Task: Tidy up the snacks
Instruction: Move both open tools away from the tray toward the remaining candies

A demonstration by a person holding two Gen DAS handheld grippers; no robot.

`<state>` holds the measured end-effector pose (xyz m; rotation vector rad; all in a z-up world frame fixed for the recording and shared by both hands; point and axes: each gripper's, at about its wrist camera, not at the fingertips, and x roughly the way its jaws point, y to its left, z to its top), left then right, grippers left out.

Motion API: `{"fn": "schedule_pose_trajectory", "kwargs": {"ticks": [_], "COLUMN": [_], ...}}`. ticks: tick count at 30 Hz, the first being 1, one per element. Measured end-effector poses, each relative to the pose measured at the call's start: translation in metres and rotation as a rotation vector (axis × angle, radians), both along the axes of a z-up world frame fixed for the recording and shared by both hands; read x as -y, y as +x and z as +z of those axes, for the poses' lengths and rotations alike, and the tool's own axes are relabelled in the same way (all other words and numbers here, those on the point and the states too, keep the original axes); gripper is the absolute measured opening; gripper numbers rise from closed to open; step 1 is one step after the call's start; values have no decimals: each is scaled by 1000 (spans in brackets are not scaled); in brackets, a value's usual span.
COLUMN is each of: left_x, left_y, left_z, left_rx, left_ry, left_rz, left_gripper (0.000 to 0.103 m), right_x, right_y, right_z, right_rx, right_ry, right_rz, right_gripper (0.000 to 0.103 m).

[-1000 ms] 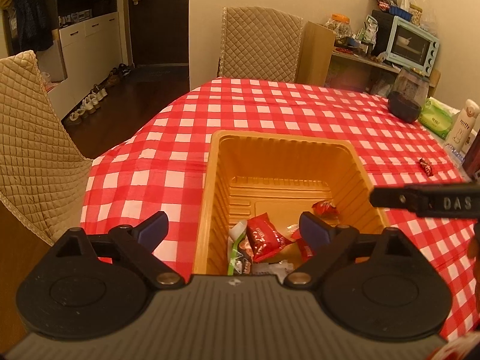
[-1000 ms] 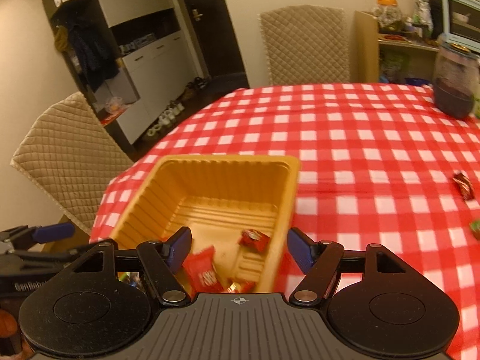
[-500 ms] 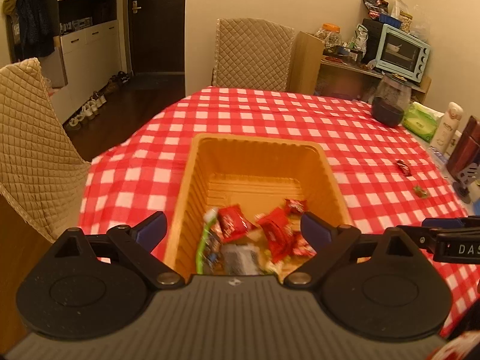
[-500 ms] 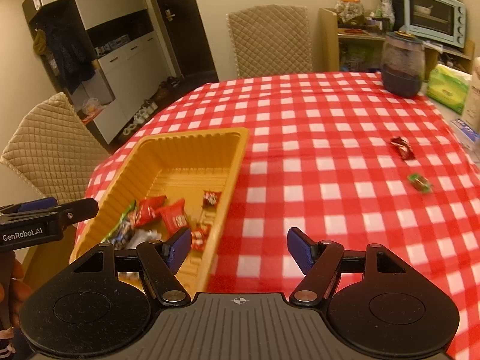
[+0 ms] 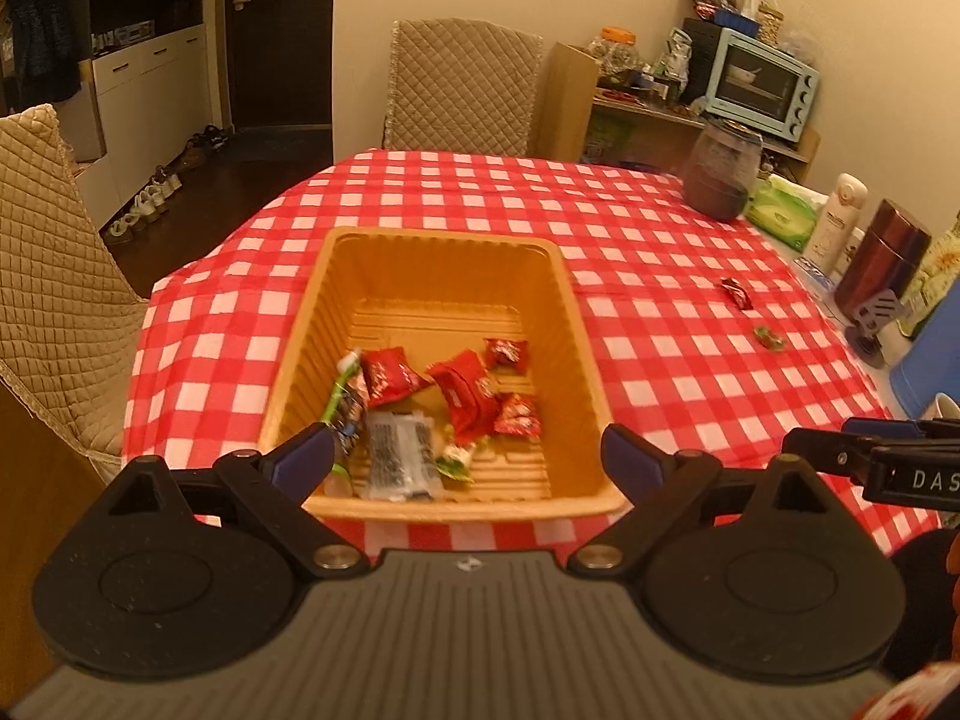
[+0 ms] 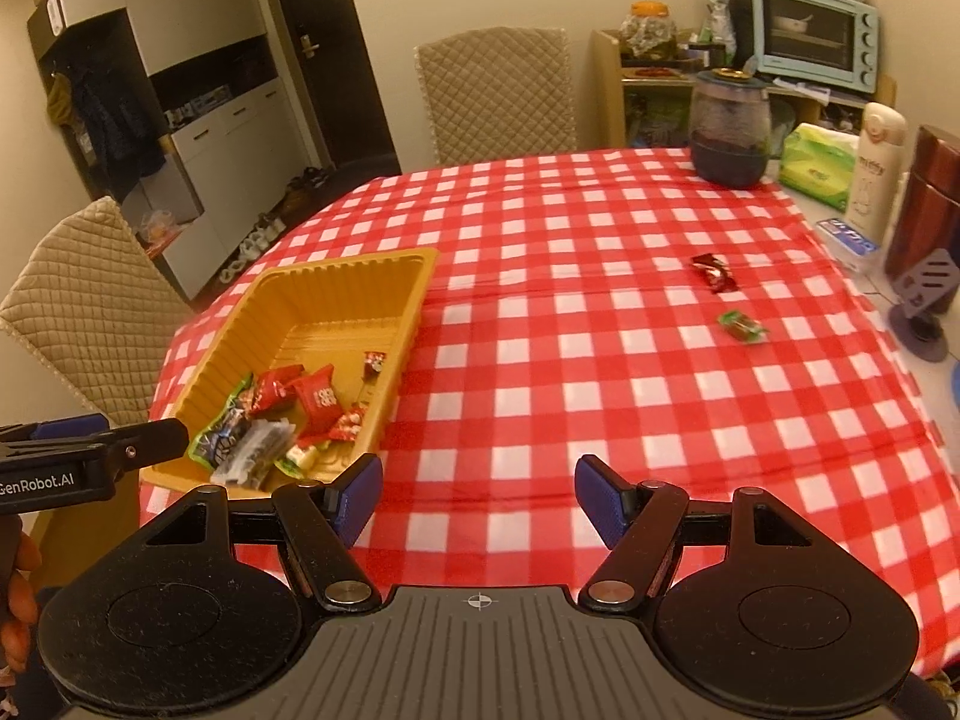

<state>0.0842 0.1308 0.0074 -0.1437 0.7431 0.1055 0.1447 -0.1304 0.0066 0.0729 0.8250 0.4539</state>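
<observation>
A home dining room is being shown. A checked tablecloth (image 6: 600,312) is being flanked by quilted chairs (image 6: 498,96); a toaster oven (image 6: 813,30) and shoes by the door (image 5: 150,198) are being seen.

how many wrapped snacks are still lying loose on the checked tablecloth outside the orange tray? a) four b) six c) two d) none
c: only a red-wrapped candy and a green-wrapped candy lie on the red and white checked tablecloth, well to the right of the orange plastic tray; the other snacks are inside the tray.
</observation>
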Motion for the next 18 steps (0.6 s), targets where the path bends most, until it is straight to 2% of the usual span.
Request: {"fn": "schedule_pose_trajectory", "kwargs": {"ticks": [18], "left_x": [53], "left_y": [-11], "left_z": [5], "left_rx": [1], "left_ry": [-23], "left_rz": [-75], "left_gripper": [95], "right_x": [60], "right_y": [-31], "right_z": [7], "right_rx": [17], "right_ry": [-5], "right_rz": [-108], "right_gripper": [71]}}
